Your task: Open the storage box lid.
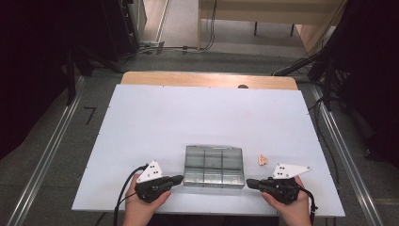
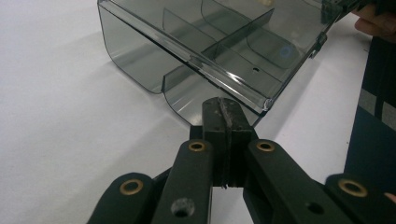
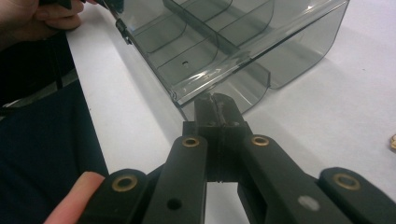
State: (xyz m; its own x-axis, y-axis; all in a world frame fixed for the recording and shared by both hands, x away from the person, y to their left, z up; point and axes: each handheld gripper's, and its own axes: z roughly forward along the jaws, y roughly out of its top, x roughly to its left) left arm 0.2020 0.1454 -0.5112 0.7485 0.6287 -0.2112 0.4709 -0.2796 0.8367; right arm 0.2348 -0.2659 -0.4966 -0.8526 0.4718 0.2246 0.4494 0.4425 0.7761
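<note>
White table top [image 1: 155, 117], wood edge at far side, wide bare room far and left. One smoky clear divided box [image 1: 214, 166] near front edge, centre; six compartments. One small tan piece [image 1: 262, 159] just right of box. Two grippers: left gripper [image 1: 179, 178] jaws closed at box's near-left corner; right gripper [image 1: 249, 182] jaws closed at near-right corner; pinch on rim unclear

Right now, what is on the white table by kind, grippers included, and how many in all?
Grippers: 2, left and right, both shut.
Clear divided box: 1.
Small pale object, too small to identify: 1.
Total: 4.
</note>
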